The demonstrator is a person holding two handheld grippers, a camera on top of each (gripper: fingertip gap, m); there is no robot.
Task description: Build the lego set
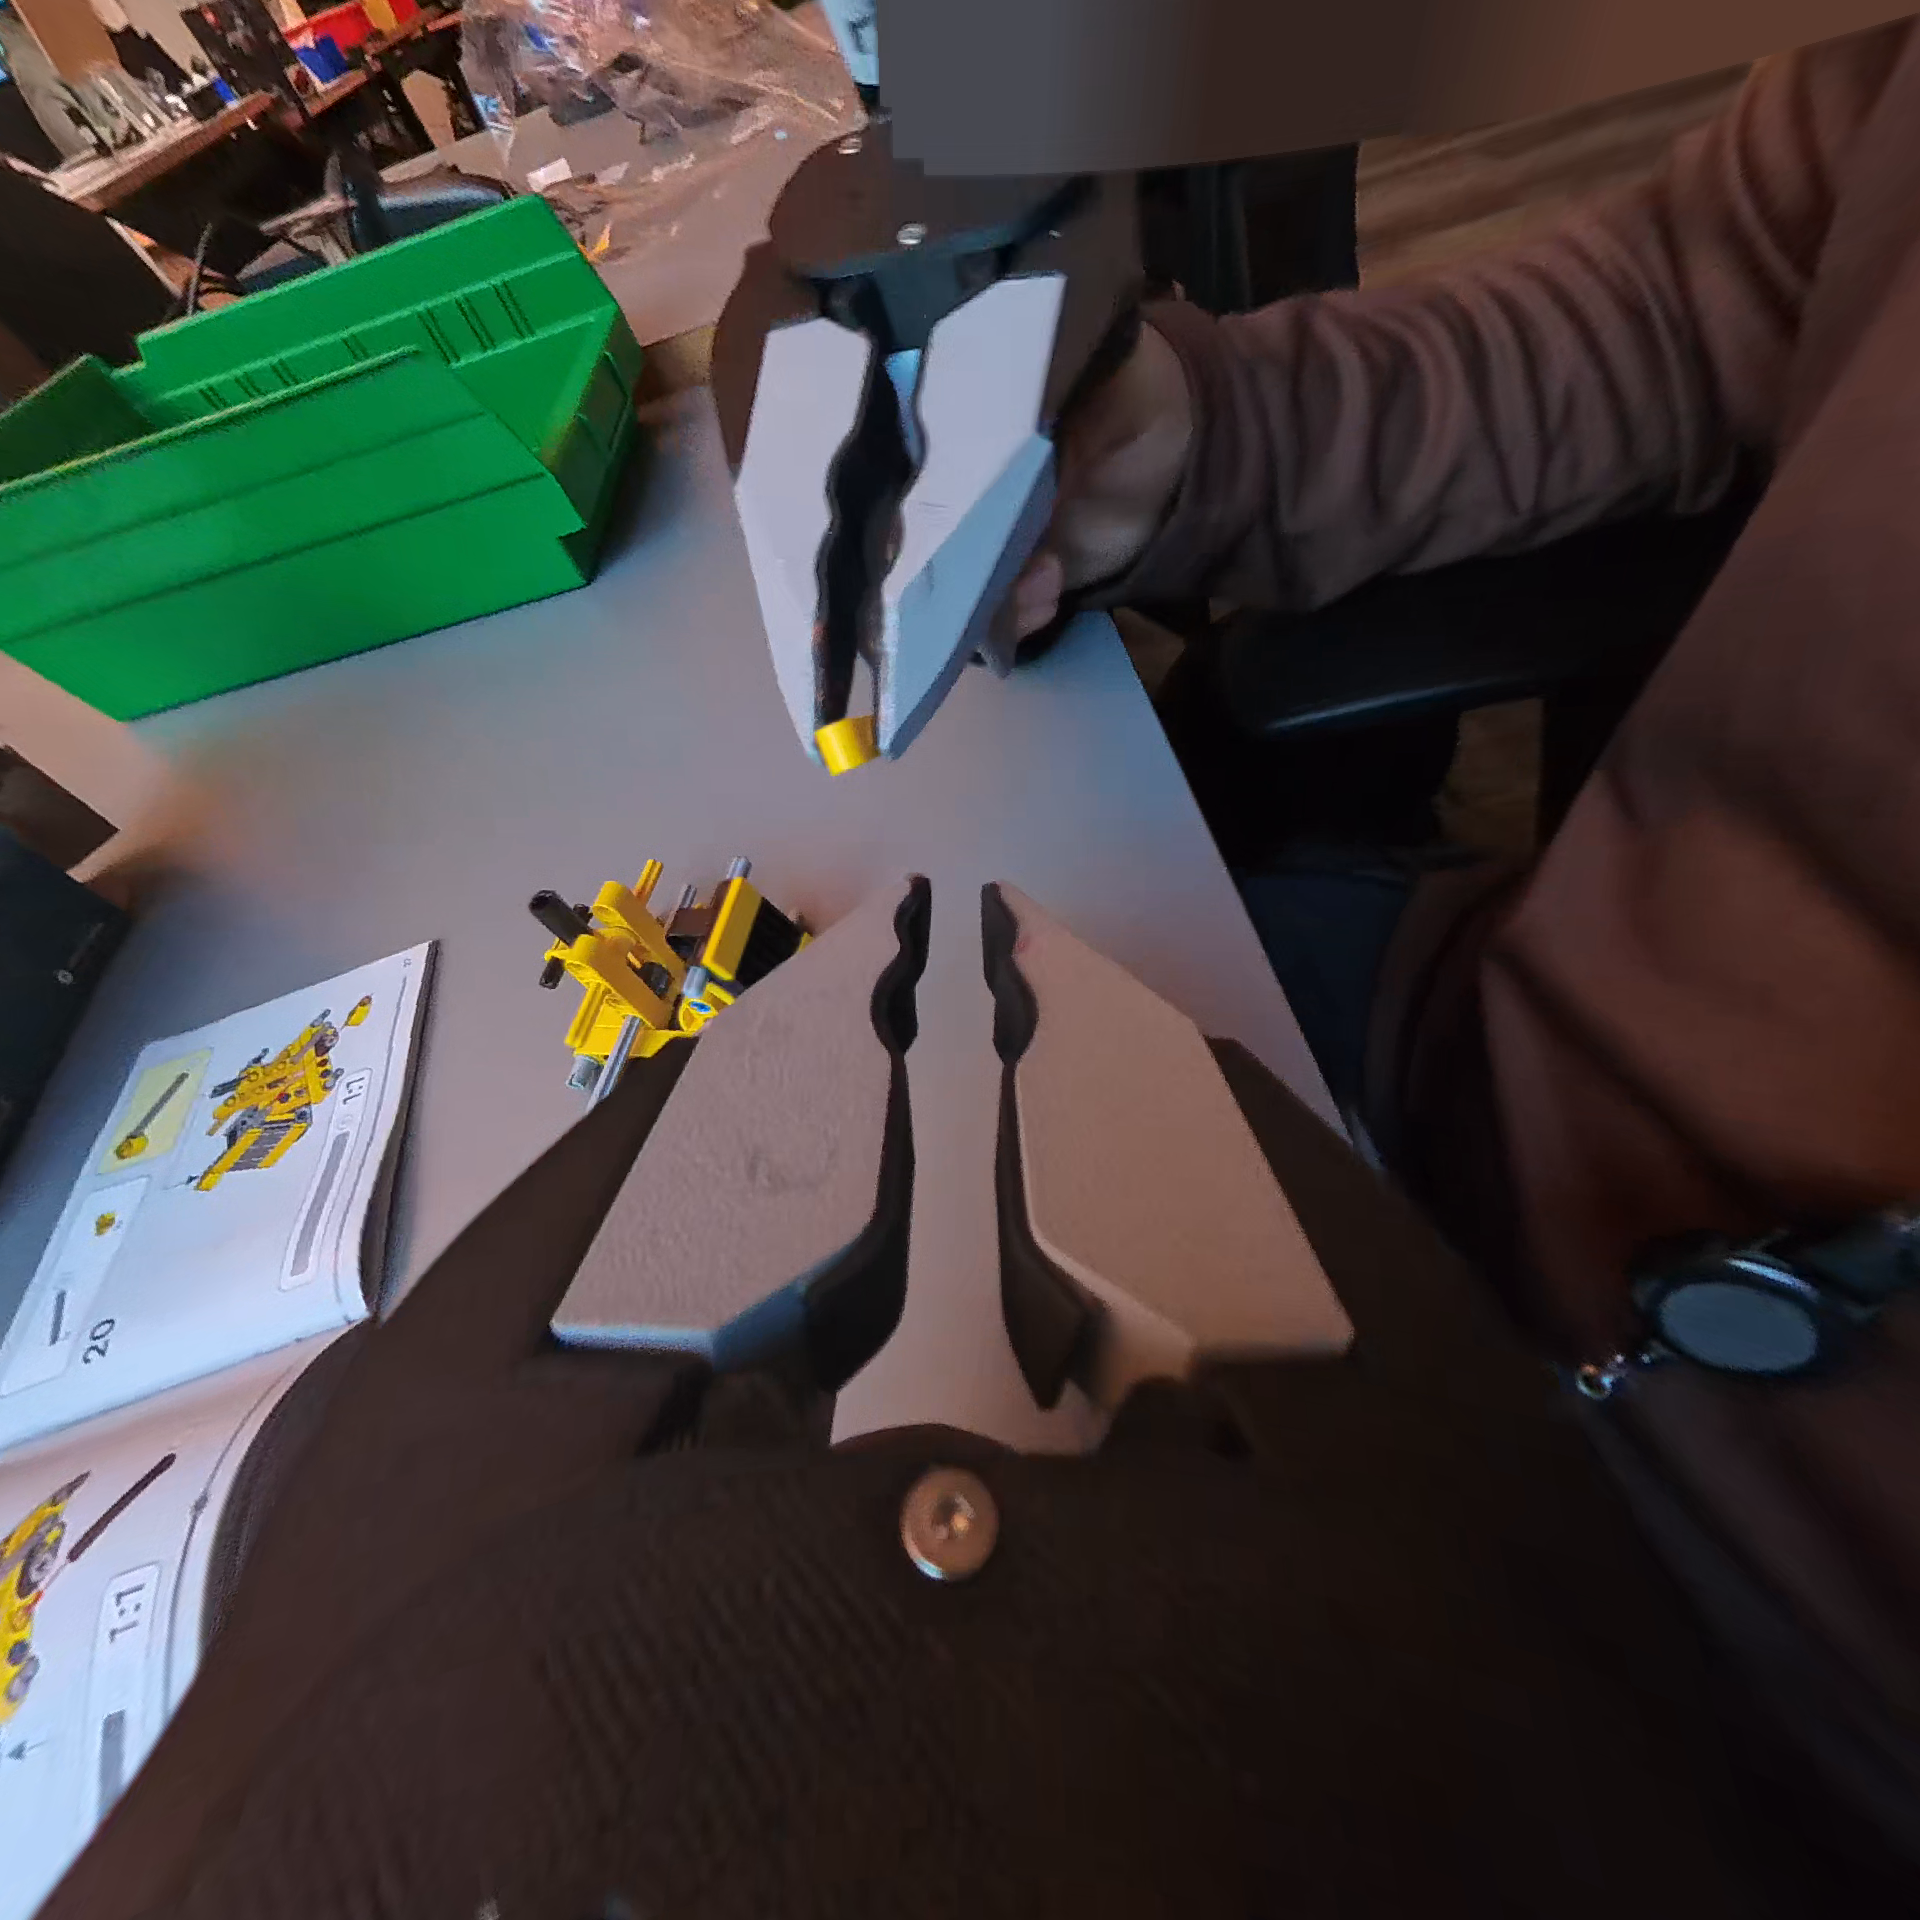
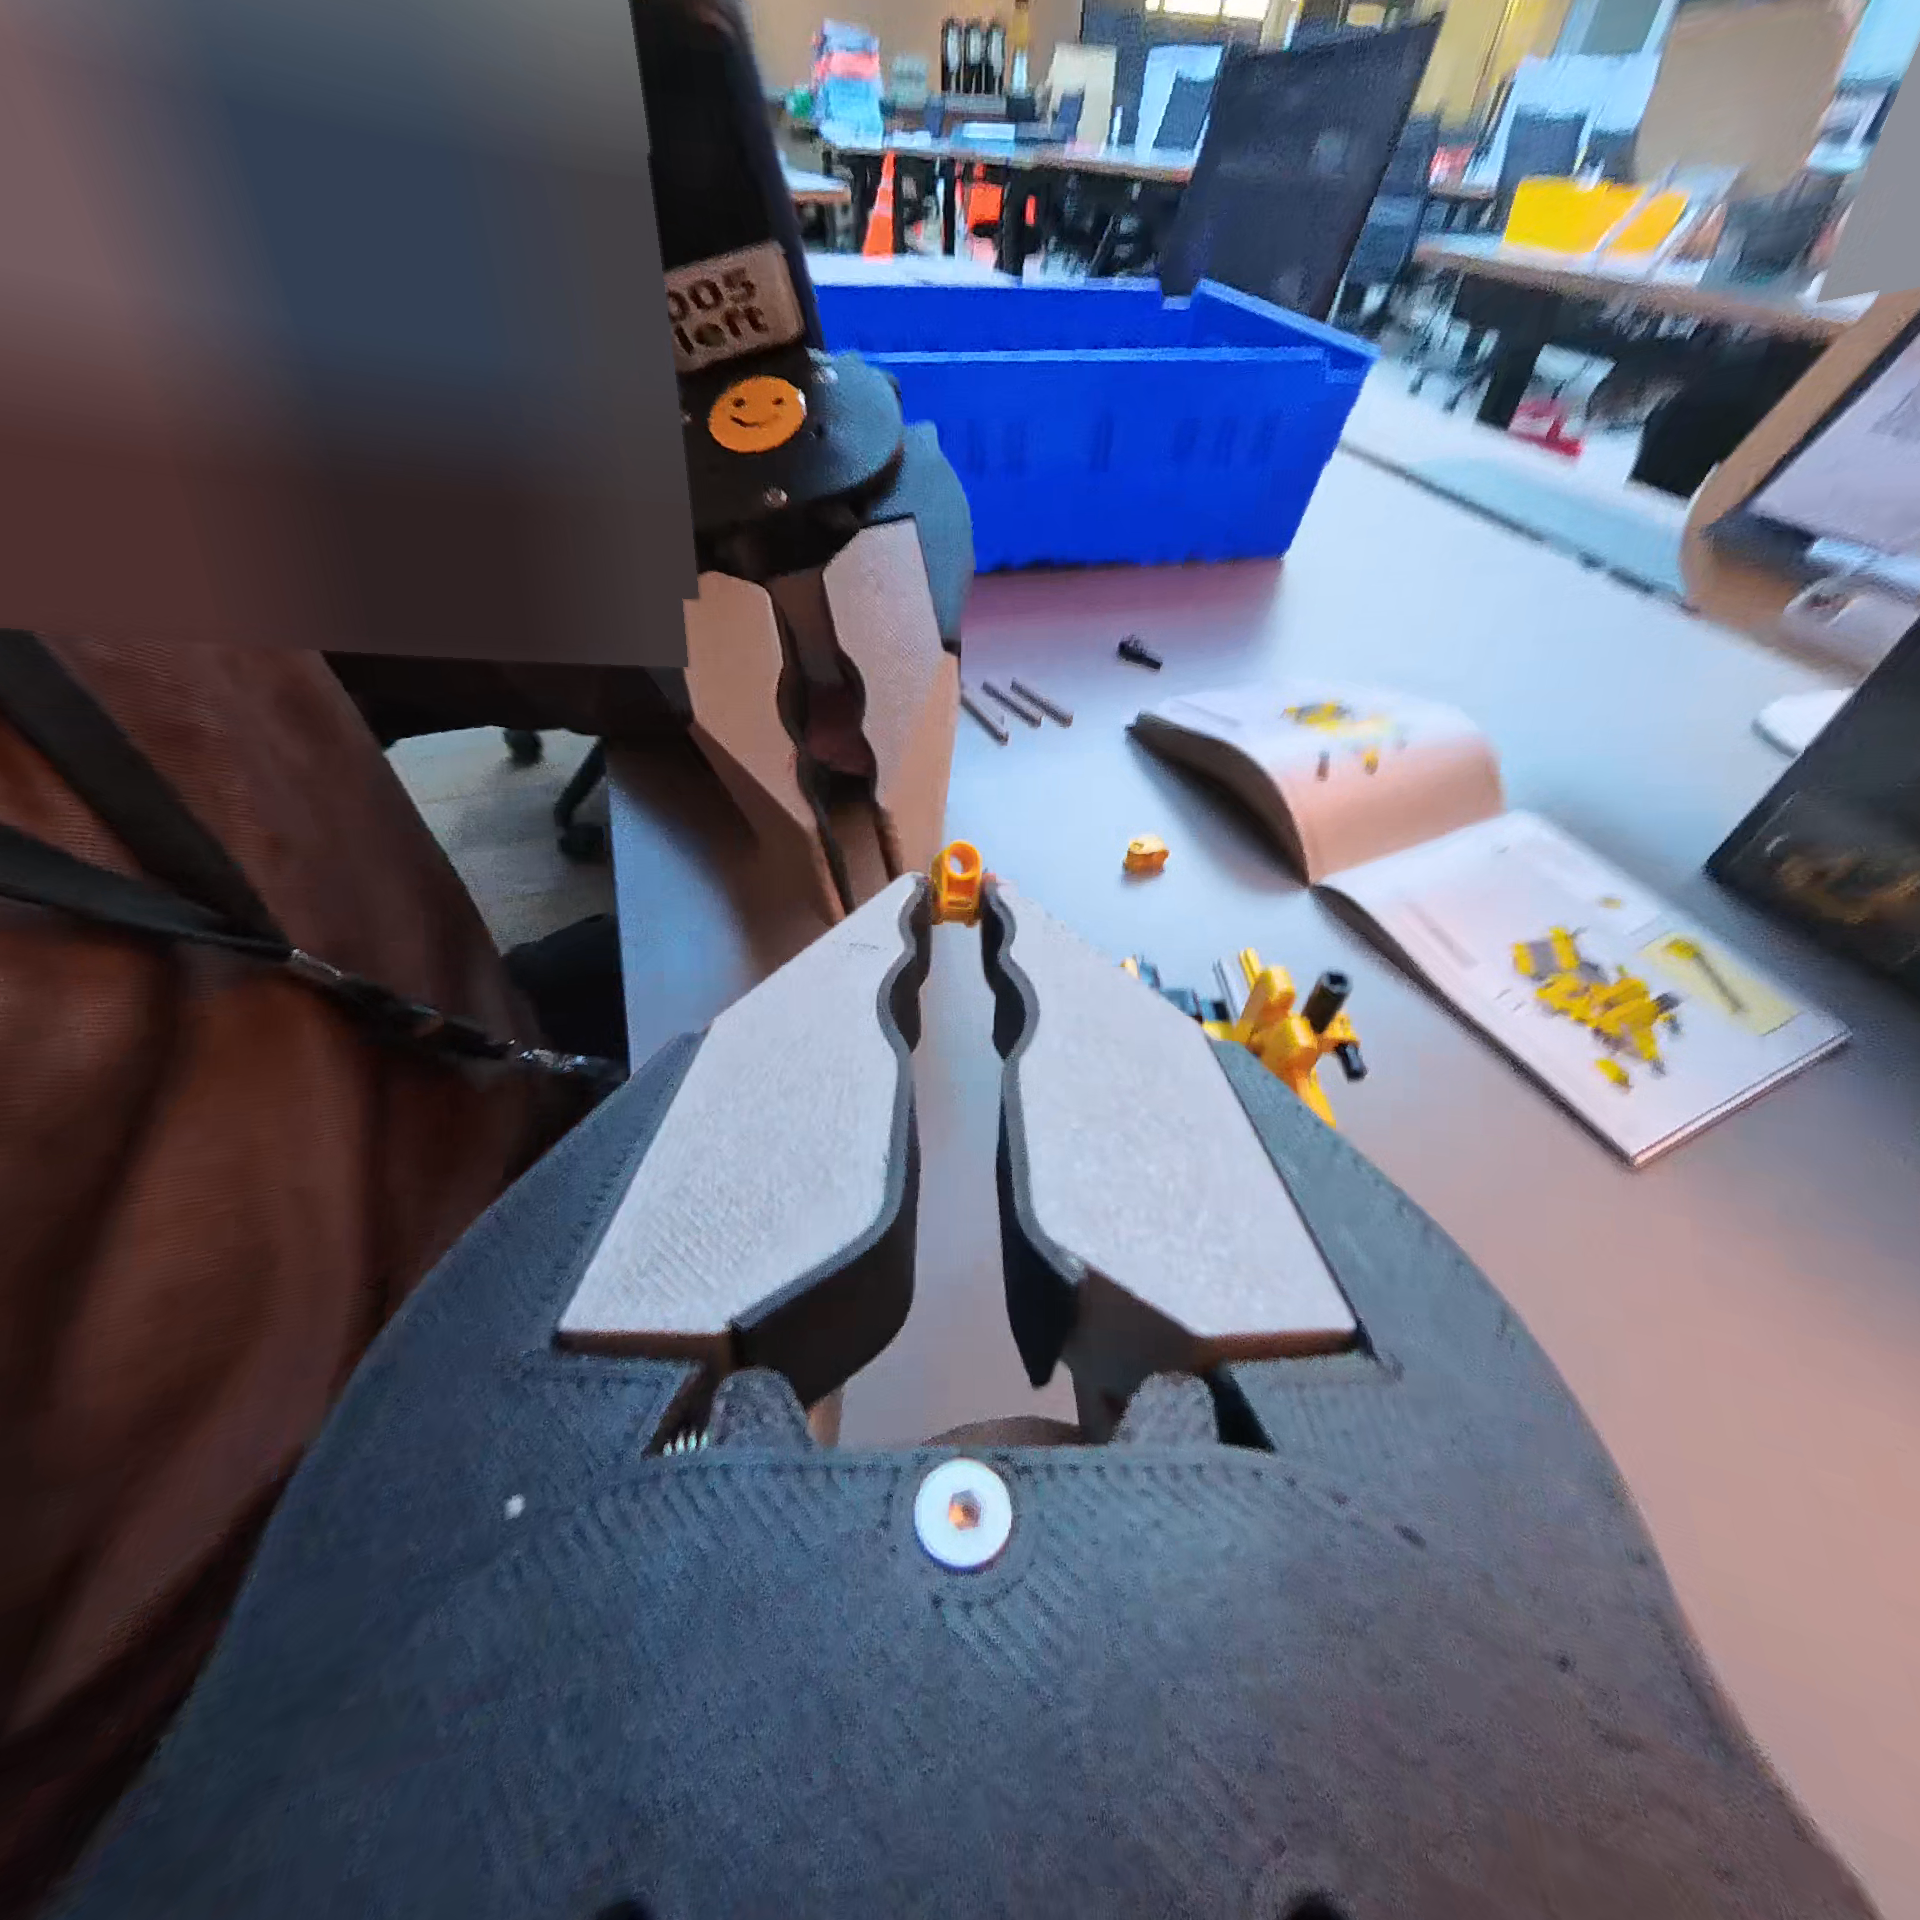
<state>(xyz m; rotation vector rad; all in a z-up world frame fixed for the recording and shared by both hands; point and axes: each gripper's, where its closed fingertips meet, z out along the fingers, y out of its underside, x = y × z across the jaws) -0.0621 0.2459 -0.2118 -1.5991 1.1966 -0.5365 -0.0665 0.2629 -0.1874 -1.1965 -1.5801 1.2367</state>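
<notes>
A small yellow connector [image 2: 956,883], round-holed, is pinched between the ribbed grey tips of the right gripper [image 2: 954,902]. The left gripper [image 1: 948,896] is held slightly parted, empty. The partly built yellow-and-black model [image 1: 665,966] lies on the smooth grey table [image 1: 520,779], near the open instruction booklet [image 1: 239,1164].

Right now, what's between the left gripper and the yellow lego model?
Nothing: in the left wrist view, only bare grey table shows between the empty left gripper and the yellow lego model.
</notes>
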